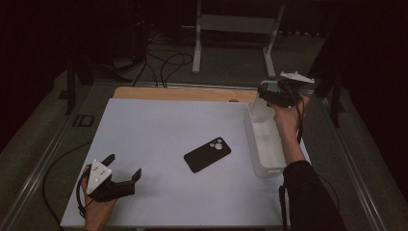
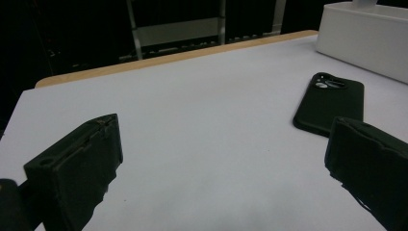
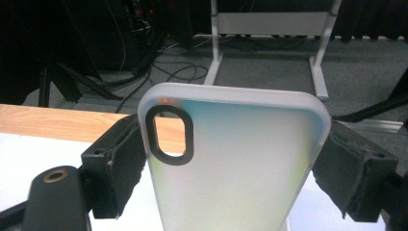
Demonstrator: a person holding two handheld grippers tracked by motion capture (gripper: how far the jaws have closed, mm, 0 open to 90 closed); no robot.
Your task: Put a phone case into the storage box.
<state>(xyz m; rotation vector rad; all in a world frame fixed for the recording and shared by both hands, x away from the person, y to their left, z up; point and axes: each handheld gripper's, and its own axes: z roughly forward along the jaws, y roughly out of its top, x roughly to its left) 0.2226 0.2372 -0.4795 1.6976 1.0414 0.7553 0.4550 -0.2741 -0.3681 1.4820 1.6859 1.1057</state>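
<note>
left hand-held gripper [image 1: 124, 167] (jaws apart), right hand-held gripper [image 1: 263, 94] clamped

Frosted translucent plastic phone case [image 3: 231, 163] (smooth), matt black case [image 1: 207, 154], white table [image 1: 154, 130]

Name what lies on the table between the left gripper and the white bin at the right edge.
A black phone case lies camera side up between the left gripper and the white bin, with bare table around it. The high view shows this.
</note>
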